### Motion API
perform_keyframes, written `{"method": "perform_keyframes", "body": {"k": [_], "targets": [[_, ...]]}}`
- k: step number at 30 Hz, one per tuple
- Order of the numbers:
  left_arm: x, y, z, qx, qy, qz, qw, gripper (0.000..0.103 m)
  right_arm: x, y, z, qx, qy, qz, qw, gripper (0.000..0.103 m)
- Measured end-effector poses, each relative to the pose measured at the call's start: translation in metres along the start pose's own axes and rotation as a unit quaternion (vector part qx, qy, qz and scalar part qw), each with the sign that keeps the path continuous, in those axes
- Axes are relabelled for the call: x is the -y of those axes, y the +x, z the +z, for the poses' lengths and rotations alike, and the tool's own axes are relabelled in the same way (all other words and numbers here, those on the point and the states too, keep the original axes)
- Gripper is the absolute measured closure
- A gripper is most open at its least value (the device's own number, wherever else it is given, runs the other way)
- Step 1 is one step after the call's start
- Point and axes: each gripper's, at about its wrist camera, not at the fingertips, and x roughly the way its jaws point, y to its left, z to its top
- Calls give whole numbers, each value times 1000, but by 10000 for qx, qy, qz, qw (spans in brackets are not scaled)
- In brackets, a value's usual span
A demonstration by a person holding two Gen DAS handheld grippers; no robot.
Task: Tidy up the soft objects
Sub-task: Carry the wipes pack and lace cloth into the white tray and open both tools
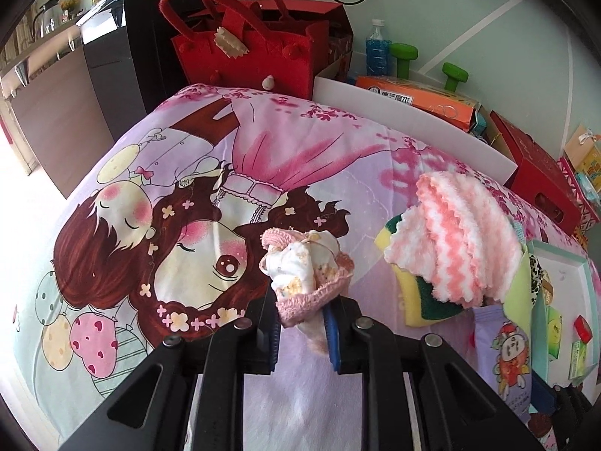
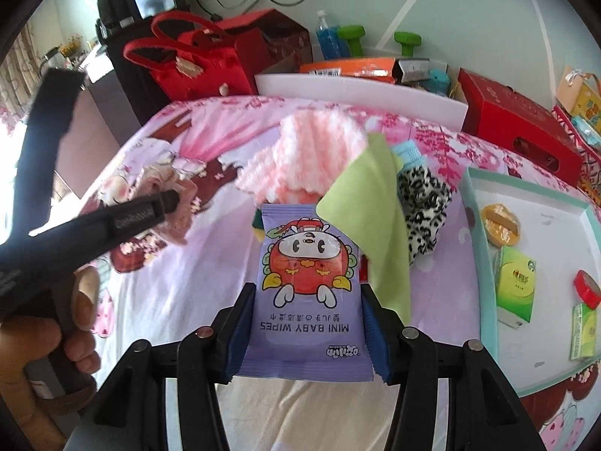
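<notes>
My left gripper (image 1: pixel 302 323) is shut on a small pink-edged patterned cloth (image 1: pixel 304 263) and holds it over the cartoon bedsheet (image 1: pixel 150 195). My right gripper (image 2: pixel 306 334) is shut on a purple pack of mini baby wipes (image 2: pixel 308 285). A pile lies beyond it: a pink-and-white fluffy cloth (image 2: pixel 311 158), a light green cloth (image 2: pixel 372 225), a leopard-print piece (image 2: pixel 424 210). In the left wrist view the fluffy cloth (image 1: pixel 458 240) lies on yellow-green sponges (image 1: pixel 413 300). The left gripper's body (image 2: pixel 112 218) shows at the left of the right wrist view.
A teal-rimmed tray (image 2: pixel 477 233) at the right holds small boxes and a red tape roll (image 2: pixel 586 289). A red felt bag (image 1: pixel 248 45), a white board (image 1: pixel 413 127), red boxes (image 2: pixel 522 127), a bottle and green dumbbells stand behind the bed.
</notes>
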Motion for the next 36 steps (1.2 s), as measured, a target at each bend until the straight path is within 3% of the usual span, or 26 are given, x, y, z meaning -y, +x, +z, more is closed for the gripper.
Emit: {"method": "perform_keyframes", "body": {"k": [19, 29, 36], "targets": [[6, -24, 4, 293, 85, -13, 9995, 82, 28, -48, 4, 683, 348, 87, 9970, 47], [18, -29, 3, 331, 209, -104, 9992, 82, 47, -52, 4, 721, 602, -21, 9956, 47], [53, -33, -2, 319, 555, -357, 9973, 82, 105, -57, -4, 670, 1362, -762, 9855, 47]]}}
